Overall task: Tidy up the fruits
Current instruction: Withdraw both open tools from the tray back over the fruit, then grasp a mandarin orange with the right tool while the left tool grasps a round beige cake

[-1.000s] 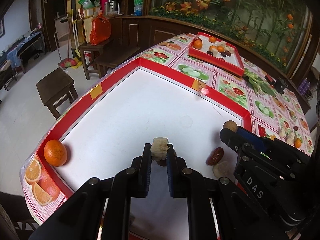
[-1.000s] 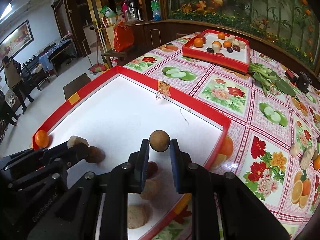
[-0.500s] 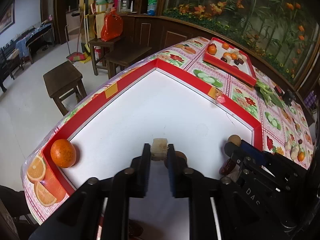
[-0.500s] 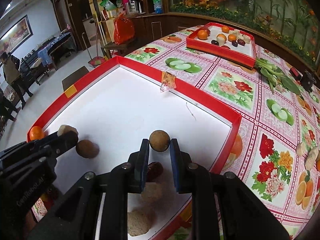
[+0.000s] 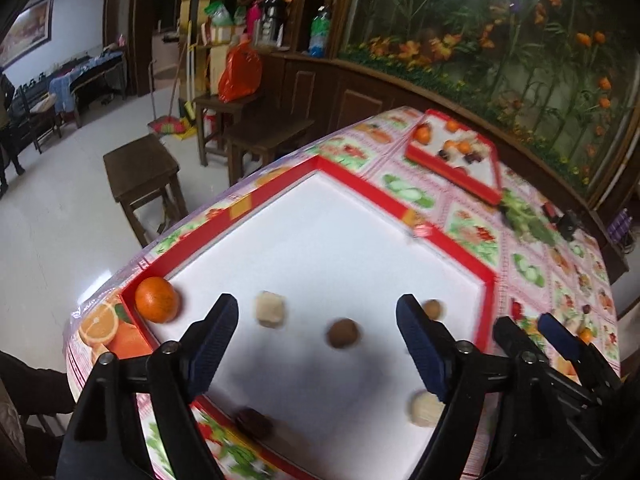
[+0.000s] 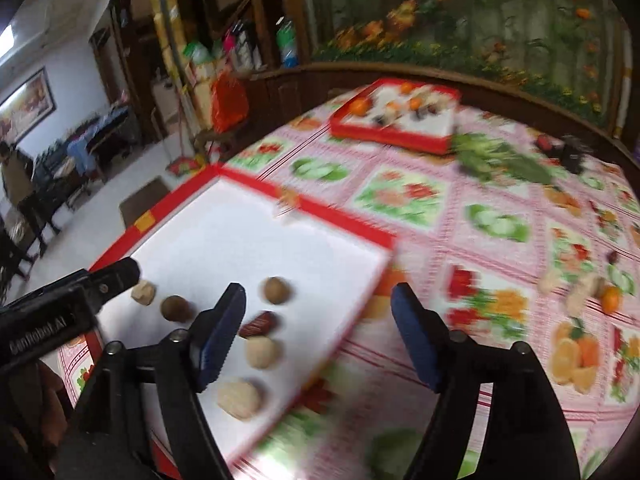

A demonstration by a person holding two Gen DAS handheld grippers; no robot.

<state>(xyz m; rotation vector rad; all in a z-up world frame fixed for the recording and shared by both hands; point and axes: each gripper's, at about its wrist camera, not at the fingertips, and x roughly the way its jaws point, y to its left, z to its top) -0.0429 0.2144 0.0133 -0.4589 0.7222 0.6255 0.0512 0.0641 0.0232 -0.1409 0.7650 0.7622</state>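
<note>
A white tray with a red rim (image 5: 360, 184) holds the fruit. My left gripper (image 5: 318, 340) is open above its near end, with nothing between the fingers. Below it lie a beige cube (image 5: 271, 309) and a brown round fruit (image 5: 343, 333), with an orange (image 5: 156, 299) in the left corner. My right gripper (image 6: 318, 332) is open too, over the tray's right rim (image 6: 340, 220). Another brown fruit (image 6: 276, 290) rests on the tray near its left finger, beside a red date (image 6: 260, 324) and two pale pieces (image 6: 261, 353). This view is blurred.
A second red tray (image 6: 396, 116) of mixed fruit stands at the far end of the patterned tablecloth. Green vegetables (image 6: 496, 160) lie beside it. Loose fruit (image 6: 592, 292) sits at the right. A dark date (image 5: 254, 423) rests on the near rim. Wooden stools (image 5: 140, 168) stand left.
Both grippers opened and let go: the beige cube and the brown fruit now lie on the tray. Both grippers pulled back and up, the right one swinging to the right.
</note>
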